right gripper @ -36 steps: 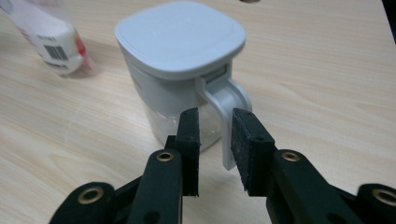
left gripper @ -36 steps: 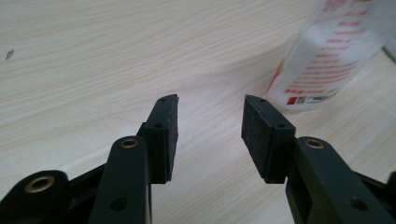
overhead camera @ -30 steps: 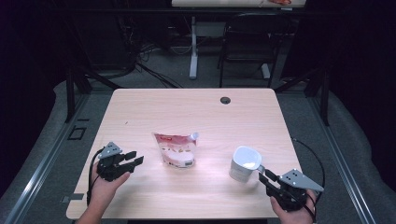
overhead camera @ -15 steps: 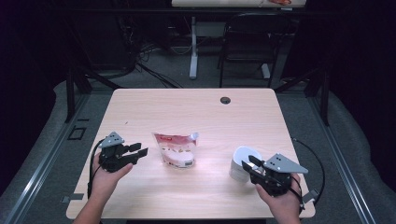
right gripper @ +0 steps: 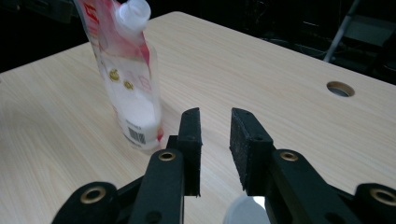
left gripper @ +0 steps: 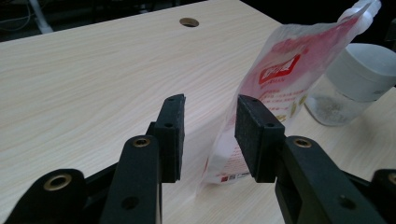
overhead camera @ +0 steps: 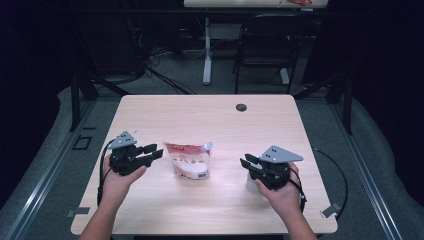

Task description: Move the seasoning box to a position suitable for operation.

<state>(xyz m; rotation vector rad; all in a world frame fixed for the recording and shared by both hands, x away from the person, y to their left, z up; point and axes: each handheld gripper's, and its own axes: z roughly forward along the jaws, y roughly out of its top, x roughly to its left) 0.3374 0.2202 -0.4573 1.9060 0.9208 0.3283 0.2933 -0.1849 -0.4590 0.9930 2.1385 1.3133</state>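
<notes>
table [overhead camera: 200, 115]: light wood top, round cable hole [overhead camera: 241, 107] near far edge | chair [overhead camera: 267, 45]: dark, beyond the table | desk leg [overhead camera: 207, 50]: white, beside chair | cables [overhead camera: 160, 75]: tangled on grey floor behind

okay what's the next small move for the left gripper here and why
Probably ease the left gripper forward to the pouch. The pouch stands upright just ahead of the jaws, which are open with nothing between them, though they have just been closing.
</notes>
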